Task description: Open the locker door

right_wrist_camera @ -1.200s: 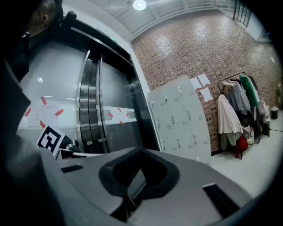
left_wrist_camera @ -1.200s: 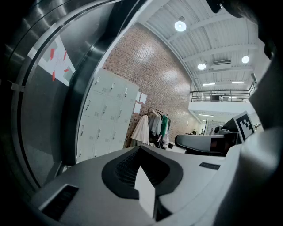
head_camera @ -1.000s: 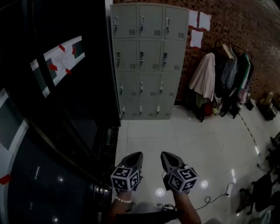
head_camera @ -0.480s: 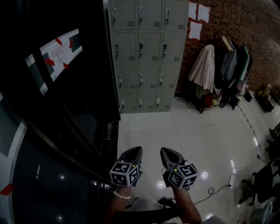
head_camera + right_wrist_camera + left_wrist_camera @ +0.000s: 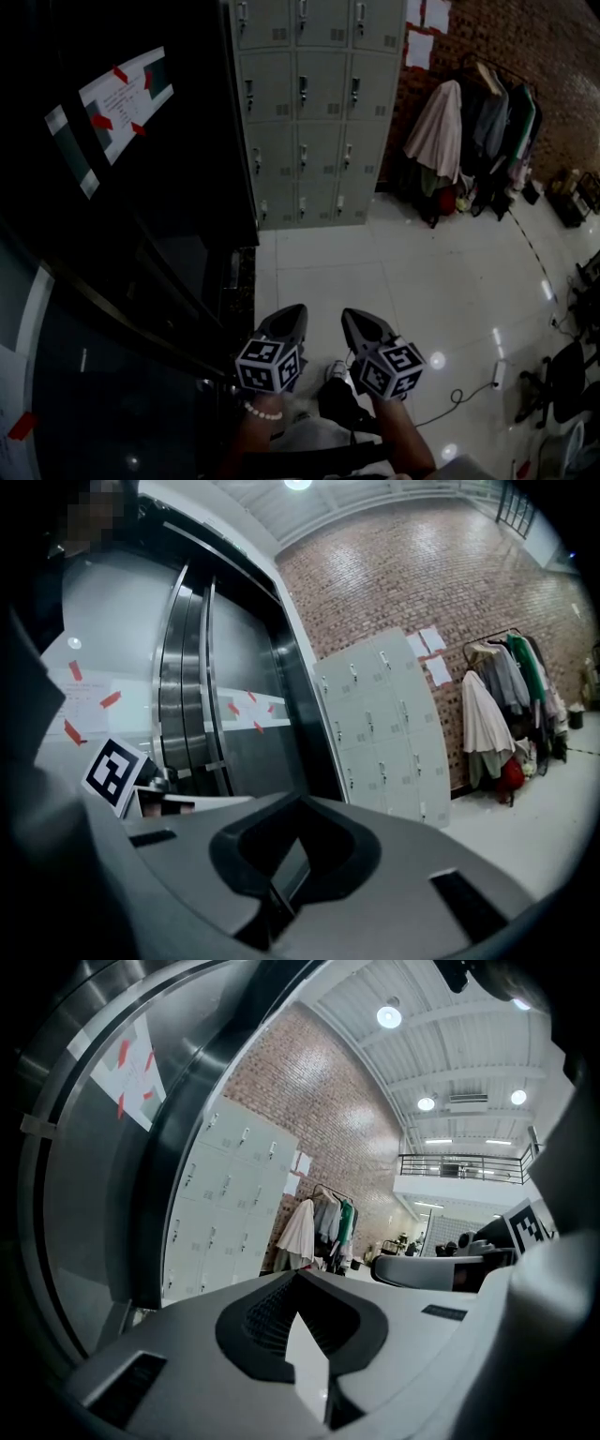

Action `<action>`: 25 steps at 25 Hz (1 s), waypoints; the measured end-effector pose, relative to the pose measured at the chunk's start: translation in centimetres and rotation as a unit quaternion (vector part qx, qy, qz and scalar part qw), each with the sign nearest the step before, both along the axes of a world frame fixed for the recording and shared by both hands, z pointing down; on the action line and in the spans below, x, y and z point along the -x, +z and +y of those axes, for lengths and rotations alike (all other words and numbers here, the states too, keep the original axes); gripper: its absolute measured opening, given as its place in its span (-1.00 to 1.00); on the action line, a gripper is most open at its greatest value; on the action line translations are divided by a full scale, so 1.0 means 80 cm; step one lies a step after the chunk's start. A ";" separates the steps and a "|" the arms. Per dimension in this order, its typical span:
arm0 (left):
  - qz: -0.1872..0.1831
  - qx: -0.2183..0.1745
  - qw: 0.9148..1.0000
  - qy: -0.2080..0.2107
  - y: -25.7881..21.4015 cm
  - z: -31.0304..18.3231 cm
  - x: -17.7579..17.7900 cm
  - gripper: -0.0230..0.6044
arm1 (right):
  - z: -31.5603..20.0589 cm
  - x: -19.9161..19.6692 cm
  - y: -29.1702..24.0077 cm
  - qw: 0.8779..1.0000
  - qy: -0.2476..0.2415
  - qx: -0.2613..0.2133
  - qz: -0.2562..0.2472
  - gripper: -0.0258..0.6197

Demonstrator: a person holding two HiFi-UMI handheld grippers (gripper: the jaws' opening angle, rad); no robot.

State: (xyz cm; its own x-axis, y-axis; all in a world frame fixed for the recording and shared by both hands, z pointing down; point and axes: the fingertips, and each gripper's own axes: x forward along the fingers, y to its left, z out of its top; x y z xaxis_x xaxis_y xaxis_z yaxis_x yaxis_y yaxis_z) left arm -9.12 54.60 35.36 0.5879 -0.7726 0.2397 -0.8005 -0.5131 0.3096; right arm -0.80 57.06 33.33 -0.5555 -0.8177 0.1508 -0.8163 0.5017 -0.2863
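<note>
Standing on glossy white floor tiles (image 5: 412, 281), the person holds both tools low, side by side. The left gripper (image 5: 296, 310) and right gripper (image 5: 349, 316) each have their jaws pressed together on nothing. A dark glass partition (image 5: 122, 244) with a taped notice (image 5: 127, 94) runs close along the left. A cable (image 5: 459, 398) and power strip (image 5: 498, 373) lie to the right. Farther across the tiles, the grey locker bank (image 5: 319, 103) stands against the brick wall (image 5: 534, 47), doors closed, with a loaded clothes rack (image 5: 473, 131) just beside it.

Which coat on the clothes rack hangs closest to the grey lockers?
The pale beige coat, hanging right beside the lockers; the other garments beyond it are darker, grey and green.
</note>
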 end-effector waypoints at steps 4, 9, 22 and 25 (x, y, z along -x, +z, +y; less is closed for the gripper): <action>0.001 0.004 1.000 -0.004 0.005 -0.016 0.006 -0.93 | -0.016 0.009 0.007 1.000 -0.006 0.005 0.001 -0.90; -0.002 0.005 1.000 -0.007 0.010 -0.049 0.004 -0.93 | -0.053 0.007 0.014 1.000 -0.009 0.007 -0.004 -0.90; -0.007 0.015 1.000 -0.013 0.024 -0.225 -0.028 -0.93 | -0.235 -0.025 0.022 1.000 -0.011 0.009 -0.014 -0.90; -0.008 0.018 1.000 -0.011 0.025 -0.275 -0.041 -0.93 | -0.281 -0.039 0.020 1.000 -0.008 0.009 -0.018 -0.90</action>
